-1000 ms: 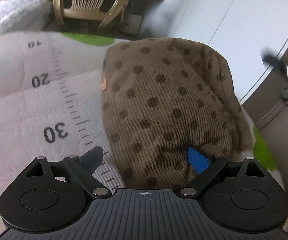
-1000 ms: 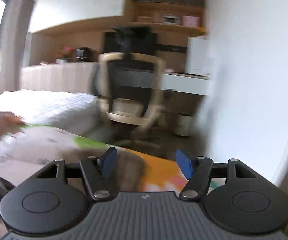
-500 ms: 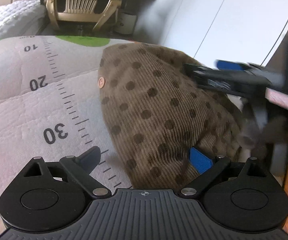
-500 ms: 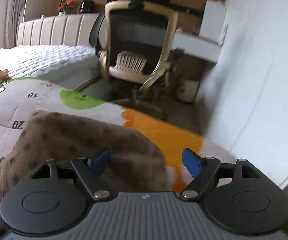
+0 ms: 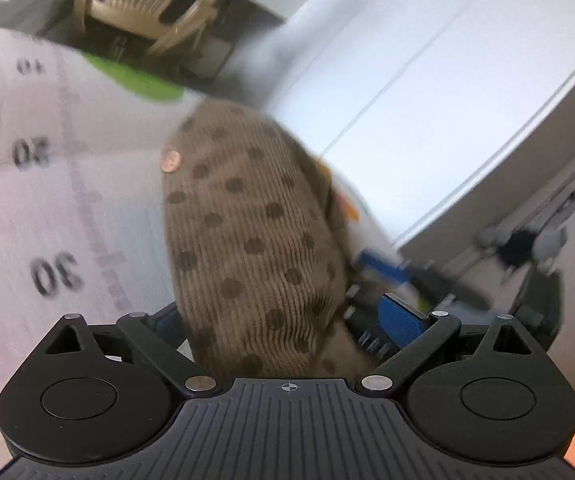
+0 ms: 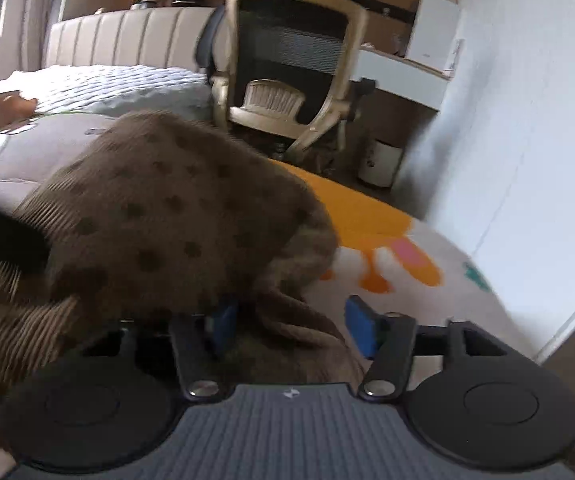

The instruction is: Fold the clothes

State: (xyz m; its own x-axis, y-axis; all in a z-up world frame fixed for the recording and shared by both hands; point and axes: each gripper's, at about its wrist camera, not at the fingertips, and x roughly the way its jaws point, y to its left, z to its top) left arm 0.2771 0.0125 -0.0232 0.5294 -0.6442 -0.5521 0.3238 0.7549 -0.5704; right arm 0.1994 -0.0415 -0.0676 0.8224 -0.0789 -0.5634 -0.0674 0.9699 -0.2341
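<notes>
One brown corduroy garment (image 5: 247, 240) with dark polka dots lies bunched on a pale quilted mat (image 5: 27, 220), which is printed with a ruler scale reading 10, 20 and 30. A single copper-coloured button (image 5: 170, 160) sits near the garment's far left edge.

The left gripper (image 5: 287, 320) has its two blue-padded fingers spread wide, with the near end of the garment mounded up between them. The left pad is mostly hidden behind the cloth. Just right of it, the right gripper (image 5: 387, 270) shows as a blur at the garment's right side.

In the right wrist view, the right gripper (image 6: 293, 324) also has its fingers parted, with a loose fold of the garment (image 6: 159, 220) lying between them. The cloth heaps over the left finger and covers that half of the tool.

Beyond the garment, the mat (image 6: 367, 216) carries an orange print and runs to its right edge beside a white wall (image 6: 527, 120). One beige office chair (image 6: 287, 80) stands past the mat's far edge, next to a white quilted bed (image 6: 119, 88) and a small white bin (image 6: 379, 164).
</notes>
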